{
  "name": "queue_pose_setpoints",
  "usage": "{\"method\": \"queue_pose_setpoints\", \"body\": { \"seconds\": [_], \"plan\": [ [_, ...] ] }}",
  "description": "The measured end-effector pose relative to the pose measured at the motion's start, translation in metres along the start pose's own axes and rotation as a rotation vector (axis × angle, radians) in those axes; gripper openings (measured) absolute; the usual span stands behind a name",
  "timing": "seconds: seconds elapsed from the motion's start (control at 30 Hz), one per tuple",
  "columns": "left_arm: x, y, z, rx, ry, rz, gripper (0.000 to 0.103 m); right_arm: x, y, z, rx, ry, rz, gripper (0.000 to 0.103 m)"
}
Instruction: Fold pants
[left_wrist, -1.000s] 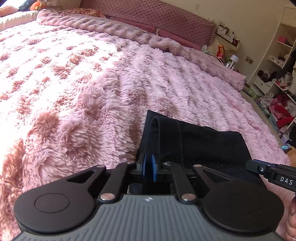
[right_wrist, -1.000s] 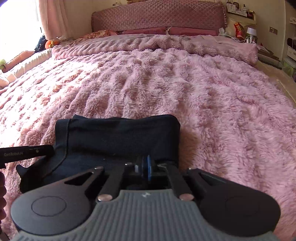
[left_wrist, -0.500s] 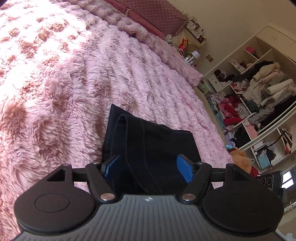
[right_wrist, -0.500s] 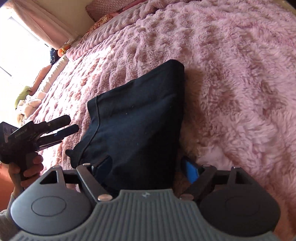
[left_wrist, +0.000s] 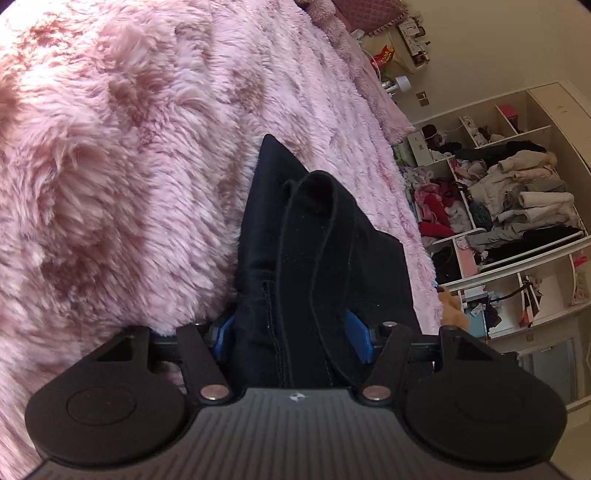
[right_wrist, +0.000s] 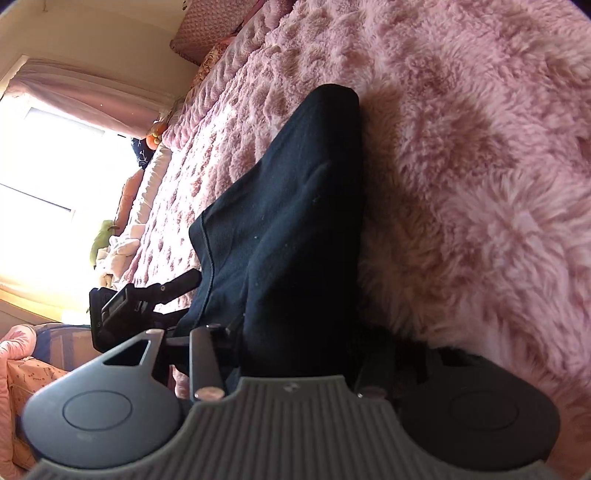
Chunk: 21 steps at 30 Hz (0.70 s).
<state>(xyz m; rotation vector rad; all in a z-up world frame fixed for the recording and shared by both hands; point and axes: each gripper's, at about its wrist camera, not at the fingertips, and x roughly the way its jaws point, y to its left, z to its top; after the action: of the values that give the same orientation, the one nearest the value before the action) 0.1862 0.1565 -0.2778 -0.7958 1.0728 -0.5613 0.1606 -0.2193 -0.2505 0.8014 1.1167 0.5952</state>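
Pink fluffy blanket (left_wrist: 129, 166) under folded black pants (left_wrist: 317, 258), both tools spread, no legible writing.

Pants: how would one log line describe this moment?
pants: folded on blanket | left gripper: open, straddling | right gripper: open

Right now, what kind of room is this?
Most likely a bedroom. A bed with a fluffy pink blanket fills the view, open shelves are stuffed with clothes, and dark pants lie on the blanket.

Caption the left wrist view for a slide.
Open left gripper straddling folded dark pants on a fluffy pink blanket.
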Motion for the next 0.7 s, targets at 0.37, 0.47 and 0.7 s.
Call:
{"method": "queue_pose_setpoints", "body": {
  "seconds": [0.37,0.47,0.7],
  "plan": [
    [-0.006,-0.016,-0.004,-0.059,-0.065,-0.093,0.027,-0.011,0.006,0.0,-0.036,-0.038,0.0,0.034],
    [-0.011,-0.021,-0.004,-0.054,-0.07,-0.11,0.027,-0.019,0.011,-0.002,-0.052,-0.061,0.01,0.034],
    [-0.027,-0.039,-0.003,0.005,-0.076,-0.118,0.027,-0.038,0.023,-0.003,-0.078,-0.076,0.022,0.033]
  ]
}}
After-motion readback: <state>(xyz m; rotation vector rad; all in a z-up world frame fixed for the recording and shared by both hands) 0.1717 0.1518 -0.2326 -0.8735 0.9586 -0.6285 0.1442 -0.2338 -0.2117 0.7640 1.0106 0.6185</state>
